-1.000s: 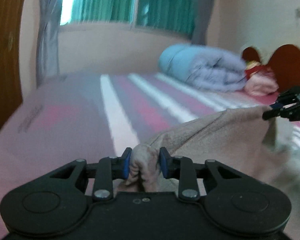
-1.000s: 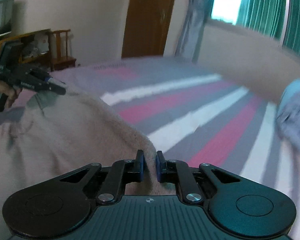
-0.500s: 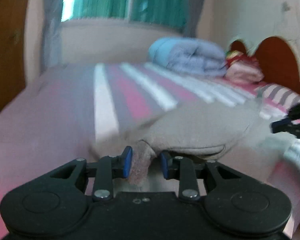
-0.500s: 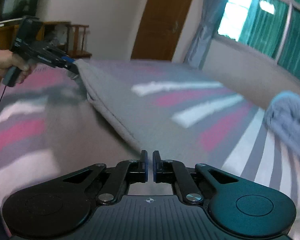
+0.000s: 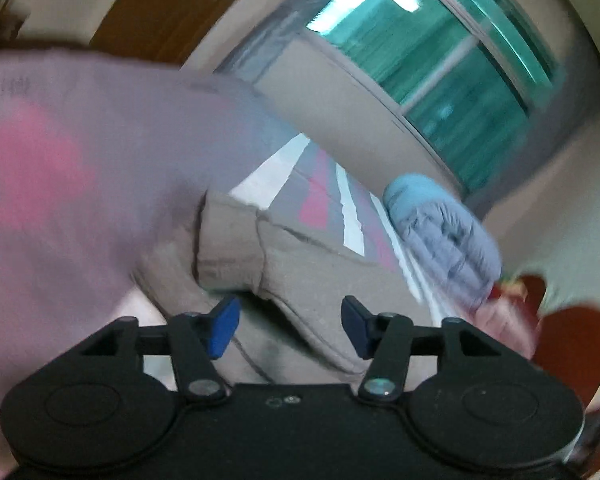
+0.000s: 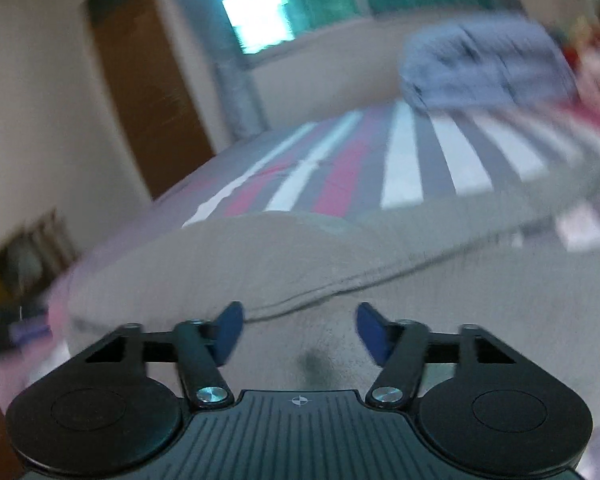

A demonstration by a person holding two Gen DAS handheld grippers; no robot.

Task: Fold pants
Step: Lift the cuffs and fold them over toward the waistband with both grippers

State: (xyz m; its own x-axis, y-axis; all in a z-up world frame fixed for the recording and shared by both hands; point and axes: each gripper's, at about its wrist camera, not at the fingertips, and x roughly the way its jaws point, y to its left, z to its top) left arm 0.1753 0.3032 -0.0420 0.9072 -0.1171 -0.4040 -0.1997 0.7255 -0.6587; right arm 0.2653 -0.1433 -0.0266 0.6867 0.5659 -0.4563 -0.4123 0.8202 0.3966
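Both hand-held grippers, left (image 5: pixel 290 326) and right (image 6: pixel 298 330), are opening, releasing the pants (image 6: pixel 340 264) now lying folded on the bed (image 6: pixel 400 160).

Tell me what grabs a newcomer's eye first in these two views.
The tan pants lie on the striped bed, right ahead of both grippers. The left gripper and right gripper have jaws opening, pads clear of the cloth. A rolled blue quilt sits farther up the bed.
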